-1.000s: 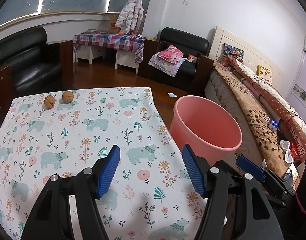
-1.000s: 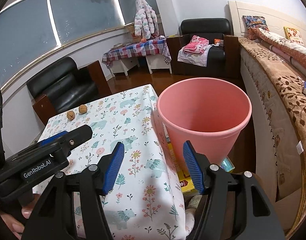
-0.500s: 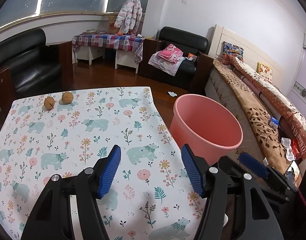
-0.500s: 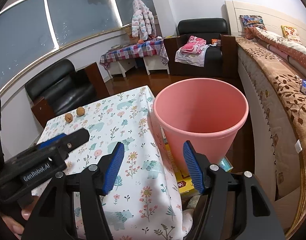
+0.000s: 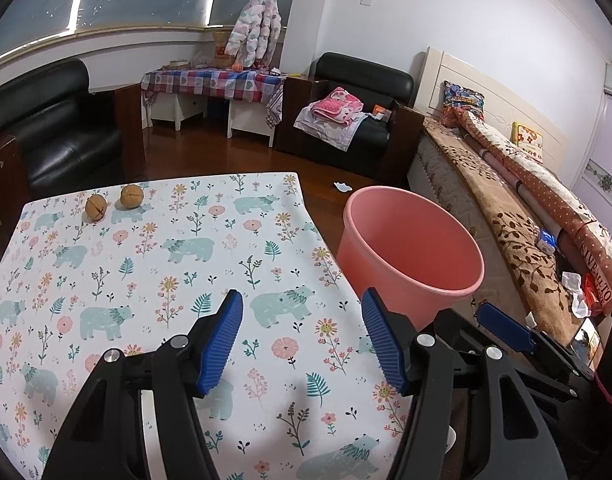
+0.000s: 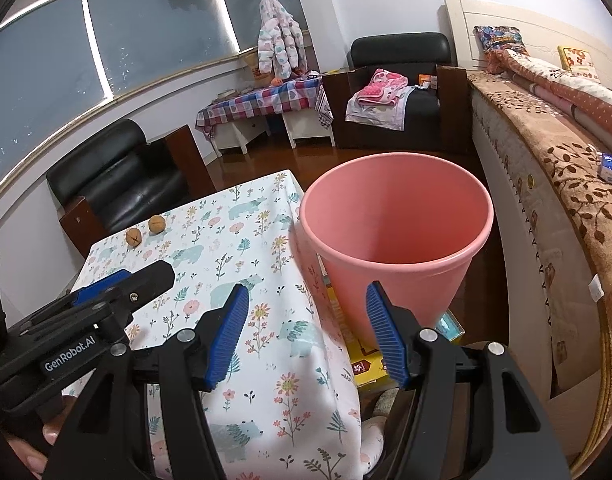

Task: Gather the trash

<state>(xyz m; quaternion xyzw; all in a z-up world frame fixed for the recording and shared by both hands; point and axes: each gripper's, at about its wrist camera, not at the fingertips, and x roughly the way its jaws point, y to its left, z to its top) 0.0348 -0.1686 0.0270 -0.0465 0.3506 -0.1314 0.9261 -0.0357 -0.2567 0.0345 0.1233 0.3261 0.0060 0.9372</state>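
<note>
Two brown walnut-like balls (image 5: 95, 207) (image 5: 131, 196) lie at the far left corner of the table with the bear-and-flower cloth (image 5: 153, 264); the right wrist view shows them too (image 6: 133, 237) (image 6: 156, 223). A pink bin (image 5: 410, 256) (image 6: 398, 236) stands on the floor off the table's right edge. My left gripper (image 5: 301, 332) hovers open and empty over the near part of the table. My right gripper (image 6: 306, 328) is open and empty above the table's right edge, just short of the bin. The left gripper (image 6: 105, 304) also appears at the left of the right wrist view.
A bed with a brown blanket (image 5: 518, 216) runs along the right. Black armchairs (image 5: 45, 128) (image 5: 358, 112) and a low table with a checked cloth (image 5: 213, 84) stand beyond. Yellow boxes (image 6: 362, 360) lie on the floor beside the bin's base.
Both grippers have drifted slightly; the bin sits a little more centred in the right wrist view. Both stay open and empty.
</note>
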